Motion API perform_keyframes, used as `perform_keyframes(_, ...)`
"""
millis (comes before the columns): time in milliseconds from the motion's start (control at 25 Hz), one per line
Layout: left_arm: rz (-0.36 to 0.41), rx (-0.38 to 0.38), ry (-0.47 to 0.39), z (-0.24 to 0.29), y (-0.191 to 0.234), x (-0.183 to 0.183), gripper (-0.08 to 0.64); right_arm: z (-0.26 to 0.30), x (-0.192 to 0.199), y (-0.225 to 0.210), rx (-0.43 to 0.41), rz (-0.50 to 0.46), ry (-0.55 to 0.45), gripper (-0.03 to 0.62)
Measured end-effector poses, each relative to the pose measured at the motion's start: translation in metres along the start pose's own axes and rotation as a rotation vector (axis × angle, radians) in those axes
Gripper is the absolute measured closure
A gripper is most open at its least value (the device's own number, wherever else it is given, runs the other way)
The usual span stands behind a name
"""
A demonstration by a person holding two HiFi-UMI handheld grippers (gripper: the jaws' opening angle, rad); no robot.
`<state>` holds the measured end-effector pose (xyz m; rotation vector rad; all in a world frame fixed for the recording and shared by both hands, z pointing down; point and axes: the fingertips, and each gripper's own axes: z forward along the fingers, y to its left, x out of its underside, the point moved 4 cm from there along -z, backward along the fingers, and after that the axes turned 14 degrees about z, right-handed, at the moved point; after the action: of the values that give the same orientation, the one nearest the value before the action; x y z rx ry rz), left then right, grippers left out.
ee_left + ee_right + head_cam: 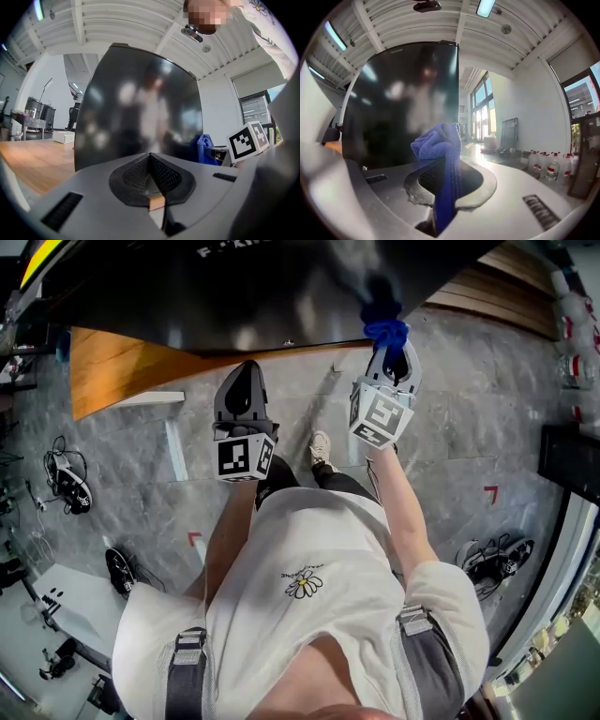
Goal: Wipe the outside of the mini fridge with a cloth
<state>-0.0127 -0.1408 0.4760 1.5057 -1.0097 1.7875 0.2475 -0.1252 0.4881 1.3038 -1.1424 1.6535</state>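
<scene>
Top of mini fridge (281,296) cut off by head view's upper edge; white lettering there only partly in frame, unreadable. Glossy door gives only smeared reflections. Fridge foot hidden behind left hand-held gripper (150,185) and right hand-held gripper (447,180) in their own views. Lower end of cloth (436,143) lost between right jaws. Bottles (548,166) by far wall too small to tell labels.

White T-shirt (328,540) with daisy print (303,584), grey straps (187,664).
</scene>
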Motion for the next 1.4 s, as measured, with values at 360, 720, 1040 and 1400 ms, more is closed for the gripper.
perform_keyframes(360, 0.001, -0.004, 0.012, -0.005, 0.007, 0.004, 0.555, 0.007, -0.002, -0.018, 0.072, 0.011, -0.013, 0.531)
perform_keyframes(720, -0.002, -0.014, 0.018, -0.018, 0.018, 0.004, 0.555, 0.005, -0.005, -0.029, 0.129, 0.013, -0.01, 0.531)
perform_keyframes(1040, -0.011, -0.037, 0.03, -0.034, 0.036, 0.012, 0.555, -0.037, 0.005, 0.024, 0.003, 0.07, 0.006, 0.531)
perform_keyframes(1400, -0.016, -0.092, 0.082, -0.049, 0.083, 0.045, 0.555, -0.043, 0.069, 0.216, -0.424, 0.091, 0.139, 0.531)
